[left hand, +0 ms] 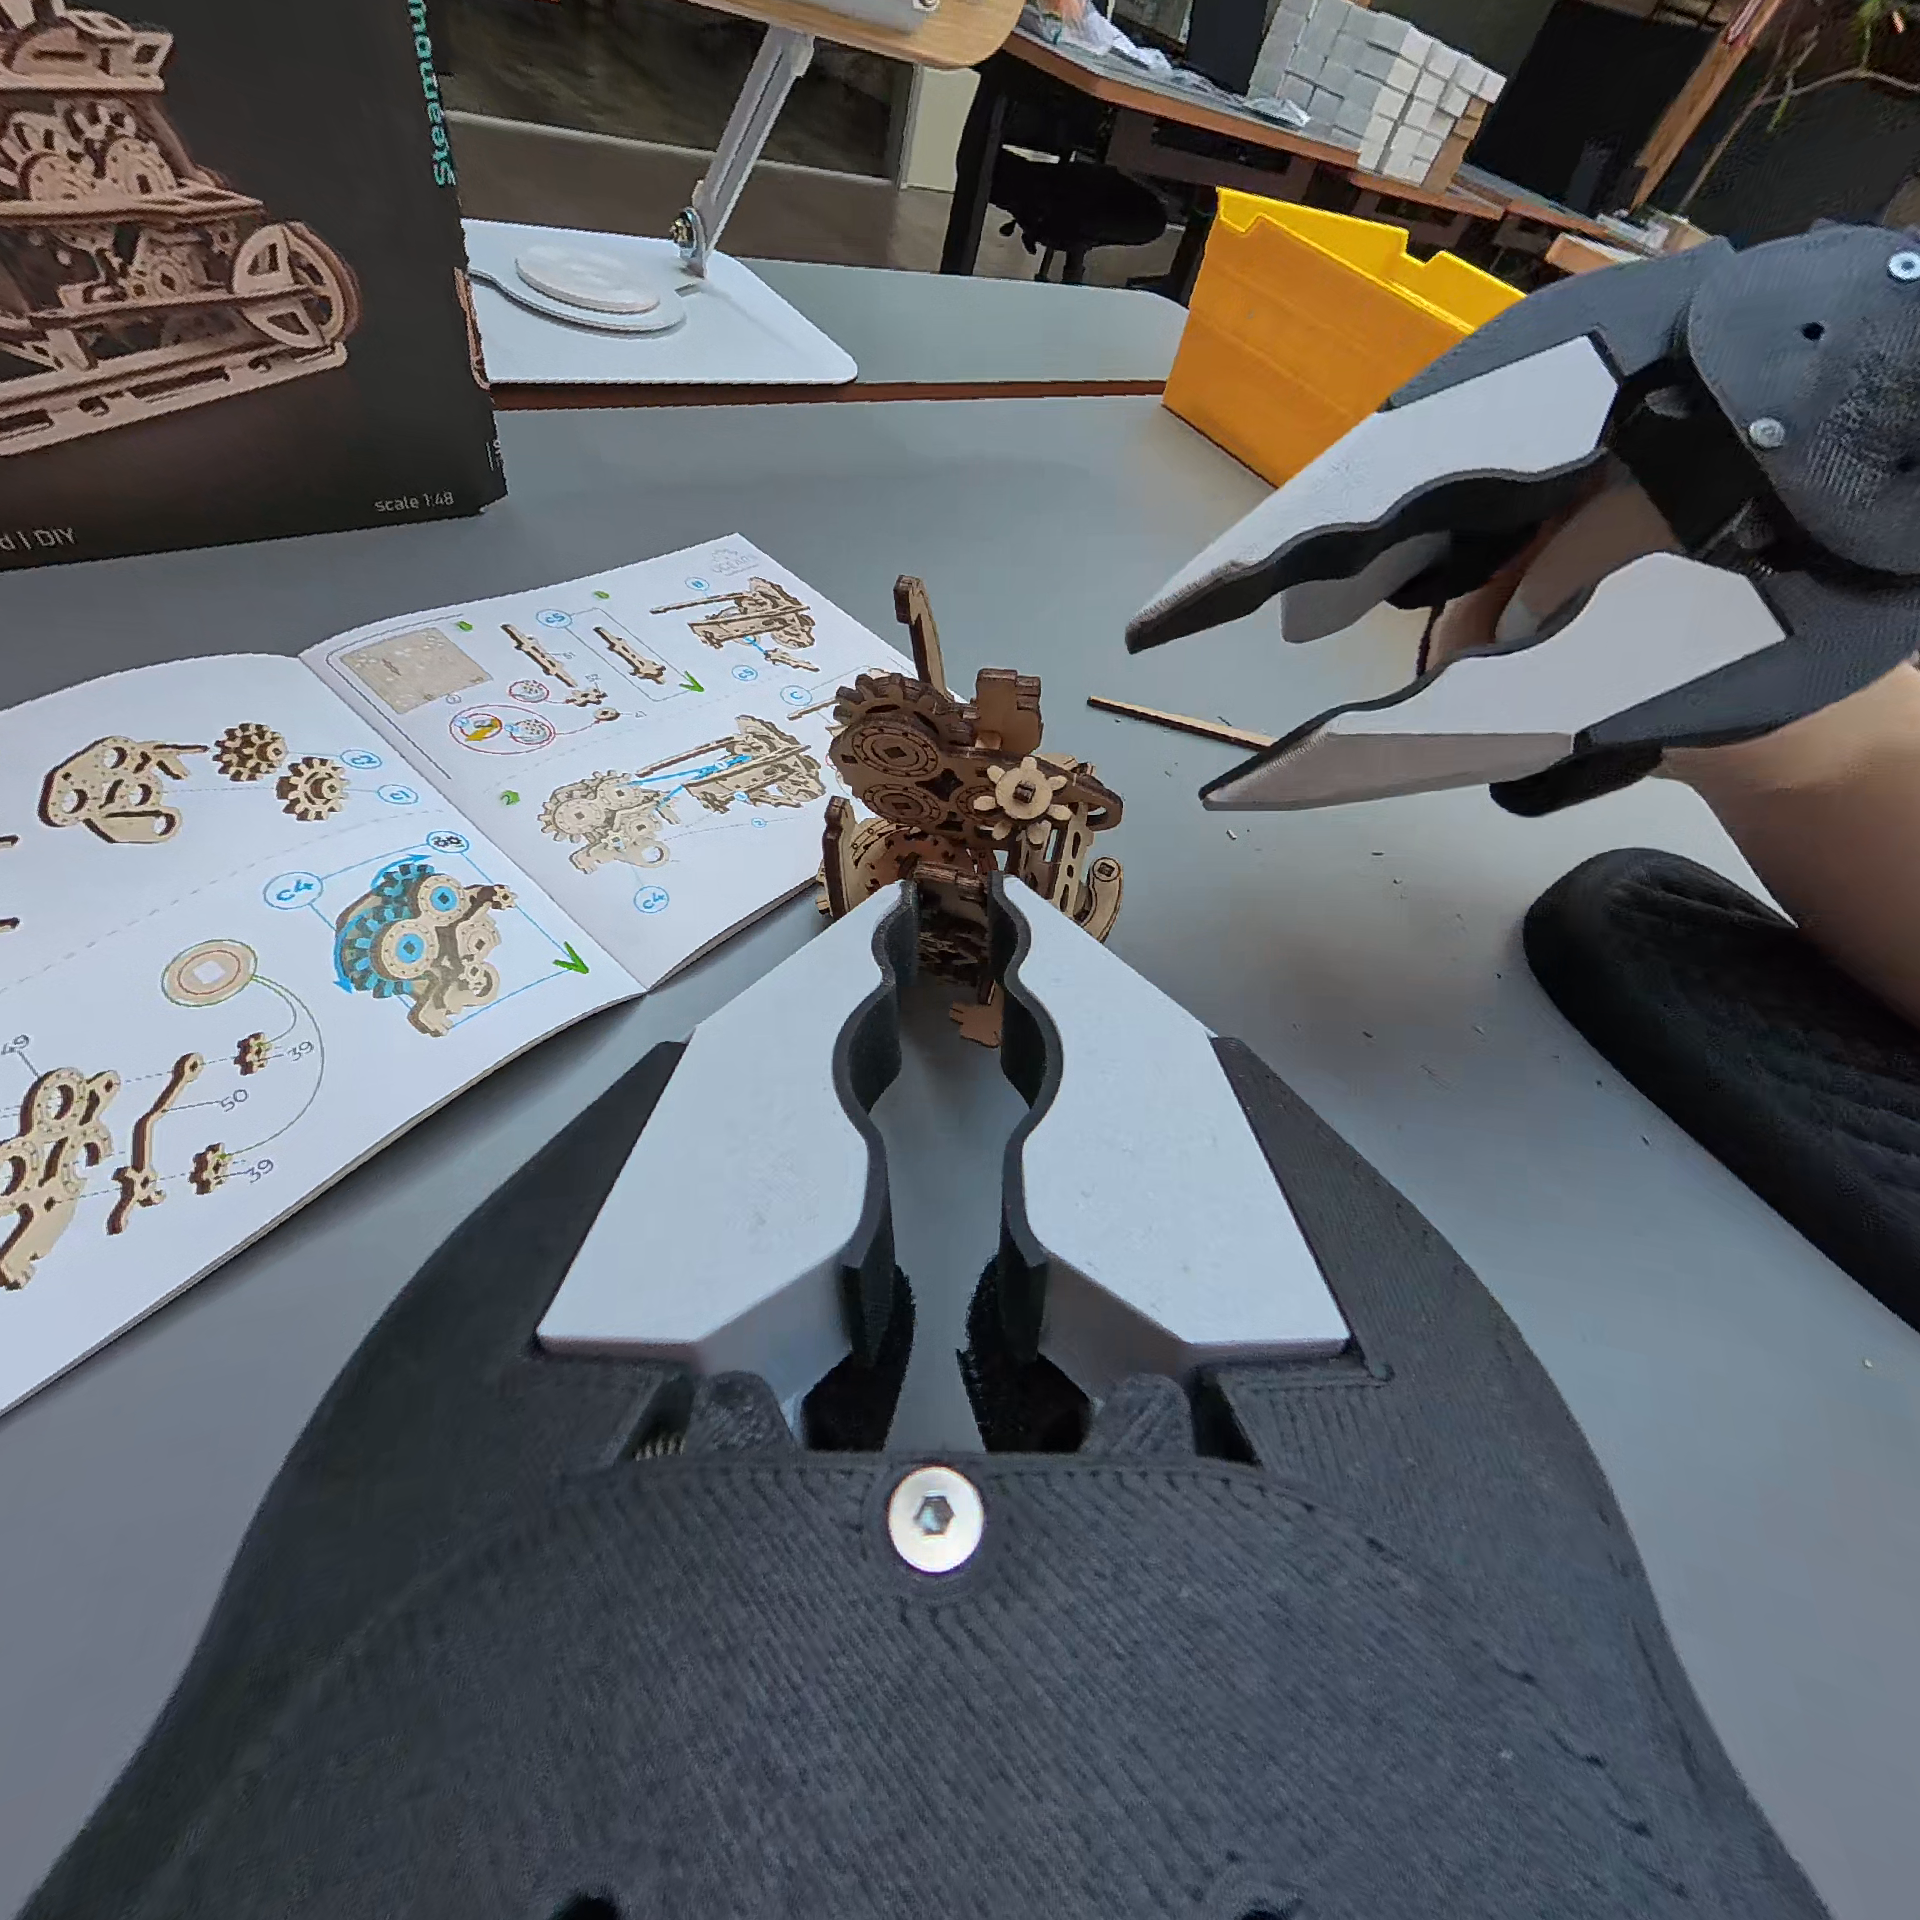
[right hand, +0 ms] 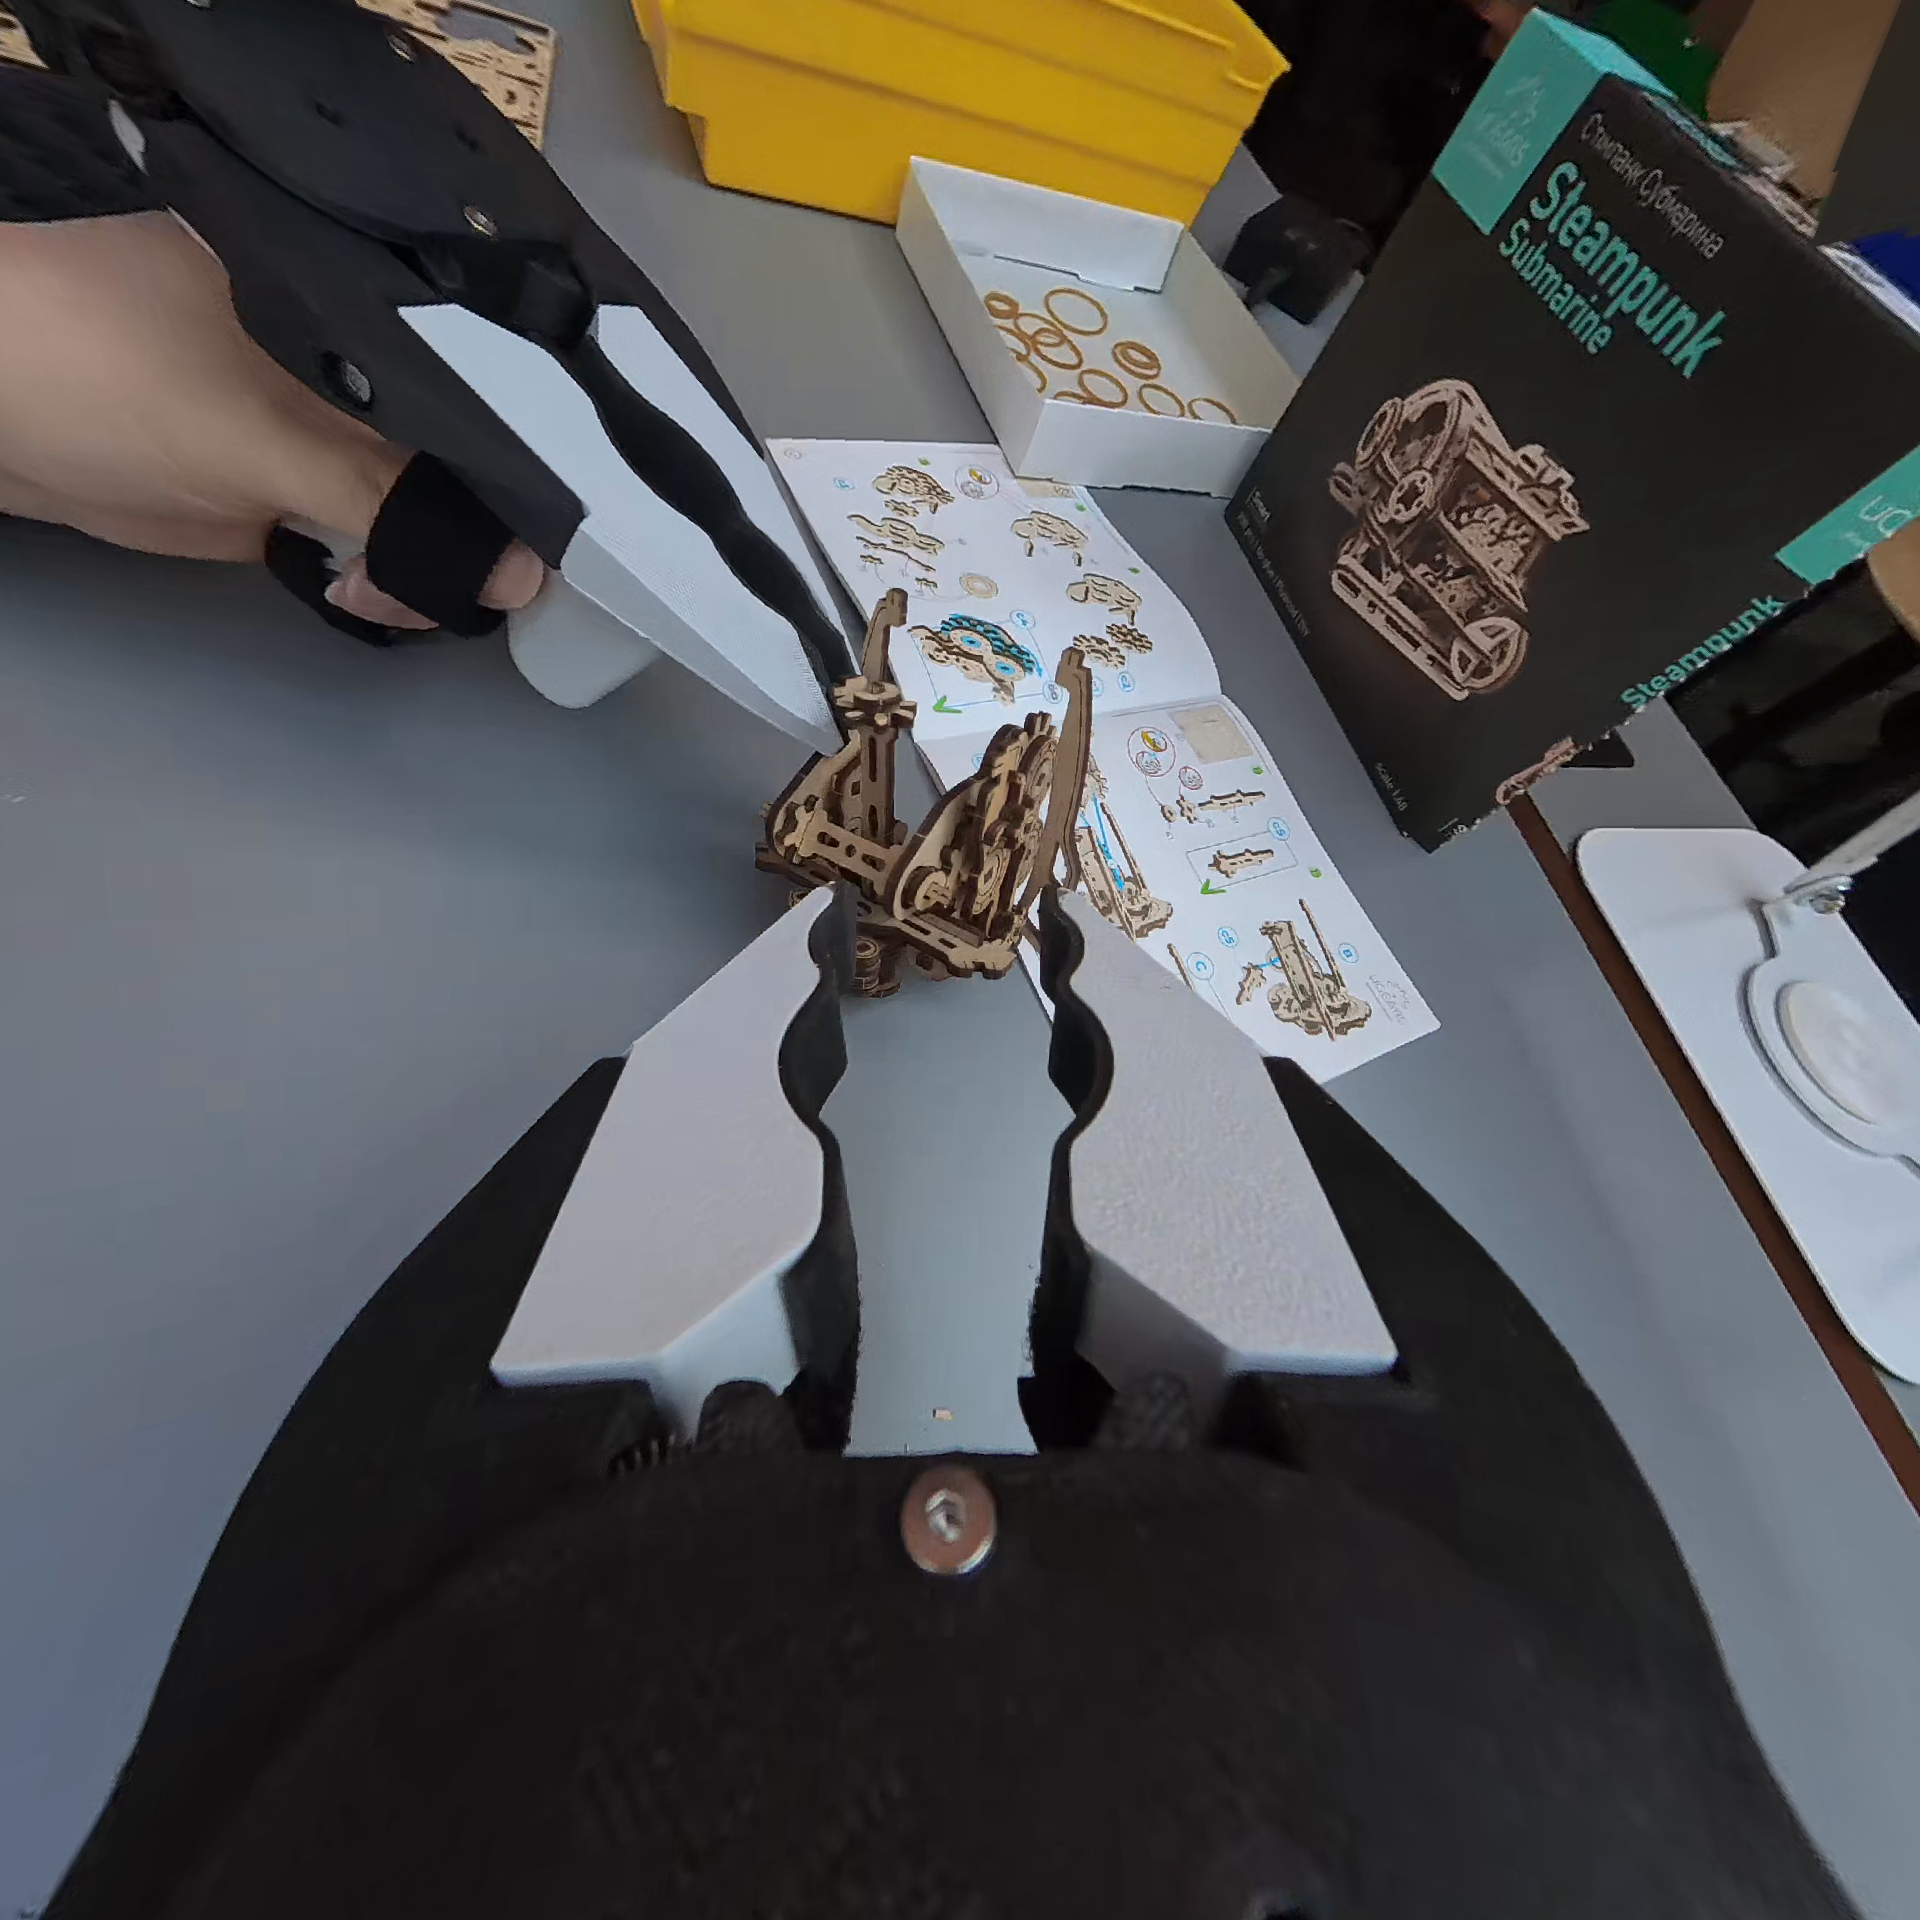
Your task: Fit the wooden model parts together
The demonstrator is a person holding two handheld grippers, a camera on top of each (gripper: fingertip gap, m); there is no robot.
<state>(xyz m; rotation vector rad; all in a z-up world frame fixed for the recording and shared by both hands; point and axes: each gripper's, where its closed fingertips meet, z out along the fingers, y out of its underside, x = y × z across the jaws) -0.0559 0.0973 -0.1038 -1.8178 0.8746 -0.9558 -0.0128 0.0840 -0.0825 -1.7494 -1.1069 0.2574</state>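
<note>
Counter (left hand: 1299, 1039), grey and wide, is carrying everything in both wrist views. Standing at its far edge is the dark model-kit box (left hand: 208, 312), with a yellow bin (right hand: 935, 94) and a shallow white tray (right hand: 1236, 343) of wooden rings (right hand: 1081, 353) lying near it. An open instruction booklet (left hand: 312, 883) is lying flat just beside the work.

Left tongs (left hand: 951, 904) are reaching in low, their jaws narrowed around the lower frame of the wooden model assembly (left hand: 966, 790); they appear to be gripping it, though the contact itself is partly hidden. Right tongs (right hand: 940, 914) are hanging open and empty, their tips coming up on either side of the assembly's near edge but seemingly not pressing it.

The assembly is standing upright on the counter at the booklet's edge, its gear cluster (left hand: 935, 769) leaning between two tall hooked uprights. A thin wooden stick (left hand: 1179, 722) is lying apart from it.

Judging from this, the step is seating the gear cluster into the frame. Doing it well likely means keeping the left hold low and steady, closing the right tongs on flat plate faces rather than gear teeth, and pressing straight along the slots, since the thin plywood tabs could snap if twisted.
</note>
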